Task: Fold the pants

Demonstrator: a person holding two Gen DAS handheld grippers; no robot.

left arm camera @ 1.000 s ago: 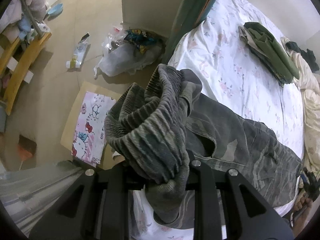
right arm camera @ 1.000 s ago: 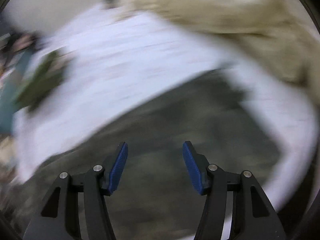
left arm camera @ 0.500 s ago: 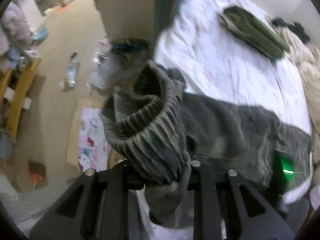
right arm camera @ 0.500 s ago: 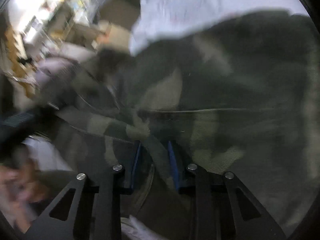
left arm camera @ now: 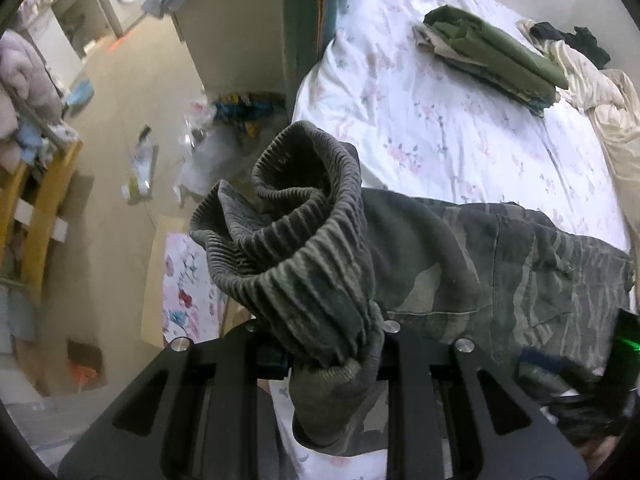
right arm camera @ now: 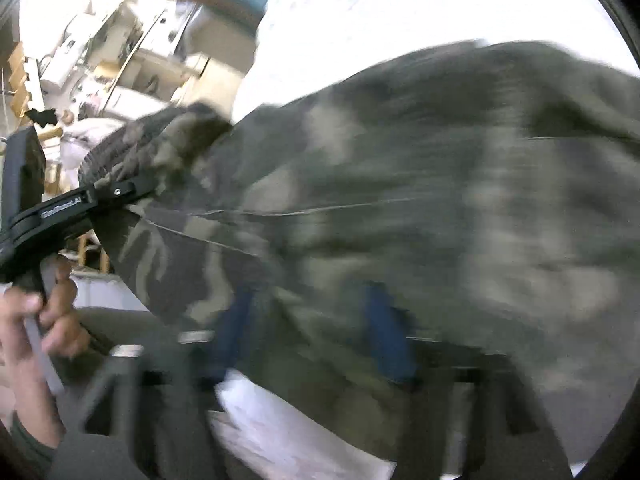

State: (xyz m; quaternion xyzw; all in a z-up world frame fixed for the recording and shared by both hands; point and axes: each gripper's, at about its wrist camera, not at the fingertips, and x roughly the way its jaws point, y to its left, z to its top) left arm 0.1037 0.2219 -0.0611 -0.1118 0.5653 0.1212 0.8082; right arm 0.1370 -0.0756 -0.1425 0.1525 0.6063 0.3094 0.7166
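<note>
Camouflage pants (left arm camera: 540, 272) lie spread on the floral bed sheet (left arm camera: 420, 120). My left gripper (left arm camera: 328, 344) is shut on the ribbed elastic waistband (left arm camera: 296, 248) of the pants and holds it bunched up above the bed's edge. In the blurred right wrist view the pants (right arm camera: 400, 180) fill the frame. My right gripper (right arm camera: 312, 344) has its blue fingers (right arm camera: 388, 340) spread apart, with a fold of the pants lying between them. The left gripper also shows in the right wrist view (right arm camera: 60, 216), held by a hand.
A stack of folded green clothes (left arm camera: 492, 52) lies at the far side of the bed, beside a cream blanket (left arm camera: 608, 120). Left of the bed are the floor with plastic bags (left arm camera: 216, 148), a patterned box (left arm camera: 180, 284) and a wooden rack (left arm camera: 40, 200).
My right gripper swung onto the pants, closed on a fold half a second ago, and its fingers now stand wider apart. My left gripper kept hold of the waistband and lifted slightly.
</note>
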